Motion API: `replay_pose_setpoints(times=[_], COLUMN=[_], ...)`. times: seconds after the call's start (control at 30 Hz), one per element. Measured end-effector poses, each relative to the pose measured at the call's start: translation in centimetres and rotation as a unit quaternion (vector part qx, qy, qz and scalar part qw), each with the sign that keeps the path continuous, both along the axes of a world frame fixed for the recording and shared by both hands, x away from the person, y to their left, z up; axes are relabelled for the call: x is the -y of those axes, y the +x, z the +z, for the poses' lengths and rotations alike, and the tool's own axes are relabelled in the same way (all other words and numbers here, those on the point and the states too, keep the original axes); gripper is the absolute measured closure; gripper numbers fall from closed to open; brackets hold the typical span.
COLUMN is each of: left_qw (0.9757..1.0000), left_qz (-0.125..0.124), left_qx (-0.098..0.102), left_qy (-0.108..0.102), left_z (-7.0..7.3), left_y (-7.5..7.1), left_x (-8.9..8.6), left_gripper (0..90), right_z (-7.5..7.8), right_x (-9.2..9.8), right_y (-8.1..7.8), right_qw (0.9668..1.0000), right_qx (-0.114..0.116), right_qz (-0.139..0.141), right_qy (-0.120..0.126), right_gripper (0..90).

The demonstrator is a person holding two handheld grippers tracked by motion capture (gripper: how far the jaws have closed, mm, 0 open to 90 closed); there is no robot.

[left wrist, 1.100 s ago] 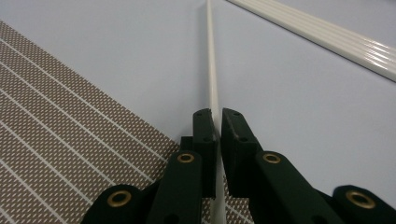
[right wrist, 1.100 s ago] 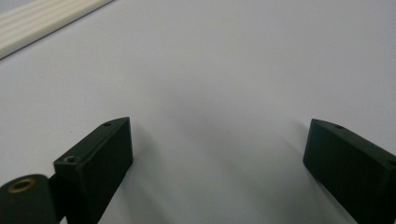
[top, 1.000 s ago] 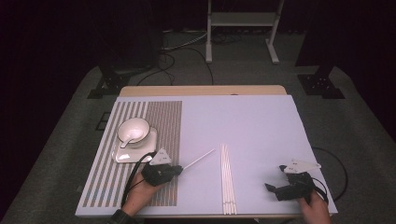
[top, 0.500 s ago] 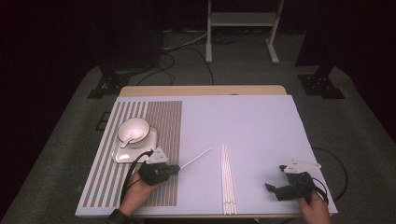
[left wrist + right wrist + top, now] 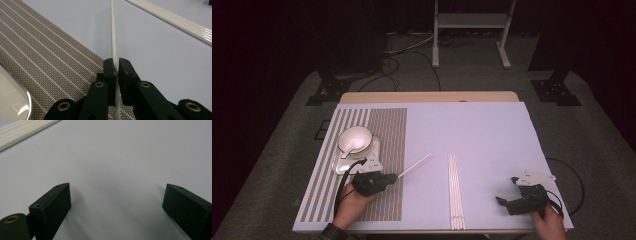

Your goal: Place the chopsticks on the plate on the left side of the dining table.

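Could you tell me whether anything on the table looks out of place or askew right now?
Only one thing: a single white stick lies at an angle, apart from the neat row of sticks, because the left hand-held gripper is clamped on its end. The bowl sits tidily on the striped mat; nothing looks spilled or damaged.

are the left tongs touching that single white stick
Touching. In the left gripper view, the left tongs are shut on the white stick, which runs between both black jaws with no gap either side. The high view shows it sticking out from them.

No legible text — no labels, brands, numbers; none anywhere
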State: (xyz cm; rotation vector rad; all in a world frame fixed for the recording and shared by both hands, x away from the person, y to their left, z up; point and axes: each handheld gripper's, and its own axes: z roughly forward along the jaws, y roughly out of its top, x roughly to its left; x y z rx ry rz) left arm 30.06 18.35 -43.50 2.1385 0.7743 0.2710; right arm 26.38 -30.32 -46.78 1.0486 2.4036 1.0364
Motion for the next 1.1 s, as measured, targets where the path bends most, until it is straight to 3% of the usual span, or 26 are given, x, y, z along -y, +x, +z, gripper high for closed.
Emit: replay_pose_setpoints(times=[1.1], left_qw=[0.9993], left_qz=[0.037], left_qx=[0.001], left_qy=[-0.004], left_z=[1.0], left_y=[0.5], left_x=[-2.8], left_gripper=[84.9], right_z=[0.0], right_x=[0.0], right_y=[0.0], right_qw=[1.0000], right_qx=[0.000], right_qz=[0.000], right_qy=[0.000], right_gripper=[6.7])
